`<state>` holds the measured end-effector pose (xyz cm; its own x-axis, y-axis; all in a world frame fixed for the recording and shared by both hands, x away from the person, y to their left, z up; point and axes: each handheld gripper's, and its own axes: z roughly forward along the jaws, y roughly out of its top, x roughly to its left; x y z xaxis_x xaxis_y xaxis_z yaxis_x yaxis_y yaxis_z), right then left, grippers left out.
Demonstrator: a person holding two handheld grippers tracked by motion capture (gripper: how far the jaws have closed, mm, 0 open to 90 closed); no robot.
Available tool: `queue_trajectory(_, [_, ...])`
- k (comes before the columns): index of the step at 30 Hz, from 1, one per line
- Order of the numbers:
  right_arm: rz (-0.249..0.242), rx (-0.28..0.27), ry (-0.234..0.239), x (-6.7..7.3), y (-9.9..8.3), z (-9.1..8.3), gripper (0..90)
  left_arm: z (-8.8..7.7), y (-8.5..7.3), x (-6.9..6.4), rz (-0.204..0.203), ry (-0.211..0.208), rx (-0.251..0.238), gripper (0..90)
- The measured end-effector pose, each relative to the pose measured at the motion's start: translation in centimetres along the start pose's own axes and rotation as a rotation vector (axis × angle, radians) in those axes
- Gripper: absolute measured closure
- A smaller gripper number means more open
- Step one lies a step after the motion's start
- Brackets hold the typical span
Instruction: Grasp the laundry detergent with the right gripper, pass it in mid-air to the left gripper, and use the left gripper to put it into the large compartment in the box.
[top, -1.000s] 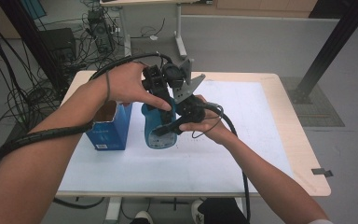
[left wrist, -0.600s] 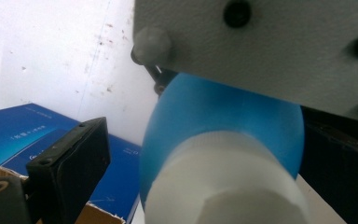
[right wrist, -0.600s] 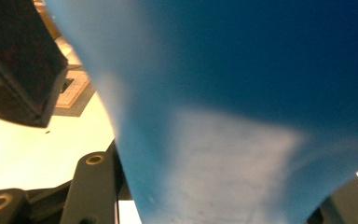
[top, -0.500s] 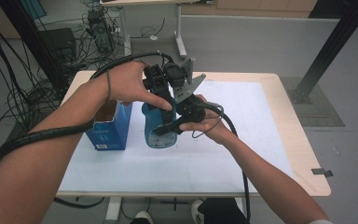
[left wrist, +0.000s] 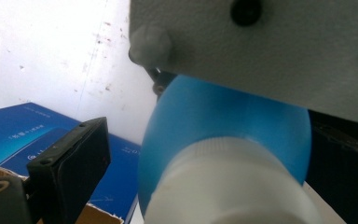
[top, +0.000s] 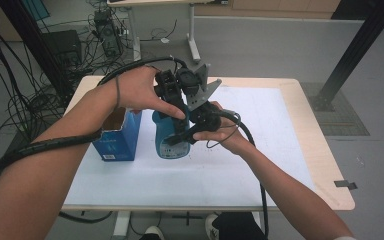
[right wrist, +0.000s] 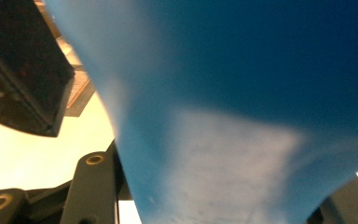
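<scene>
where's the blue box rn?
High view: the blue box stands open-topped on the white mat's left part, just left of the blue bottle both grippers are working on.

We count one blue bottle [top: 169, 135]; one blue carton [top: 116, 134]; two grippers, left gripper [top: 172, 90] and right gripper [top: 192, 127]; one counter [top: 300, 150]; two hands.

A blue bottle [left wrist: 223, 126] with a white cap [left wrist: 228, 186] sits between the hand-held gripper's black jaws, beside a blue box [left wrist: 32, 135].

Grey floor [top: 280, 45], cable tangle [top: 30, 75] at left, black post [top: 355, 50] right, second table [top: 180, 2] beyond.
</scene>
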<state>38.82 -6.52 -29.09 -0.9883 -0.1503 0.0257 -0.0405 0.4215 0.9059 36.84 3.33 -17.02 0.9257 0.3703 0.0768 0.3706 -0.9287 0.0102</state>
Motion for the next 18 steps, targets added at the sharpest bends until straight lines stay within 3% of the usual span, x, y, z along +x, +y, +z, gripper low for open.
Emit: queue_trajectory(18, [-0.002,0.004,-0.002,0.02,0.00,0.06,44.0,0.03,0.06,0.04,0.000,0.000,-0.003,5.8])
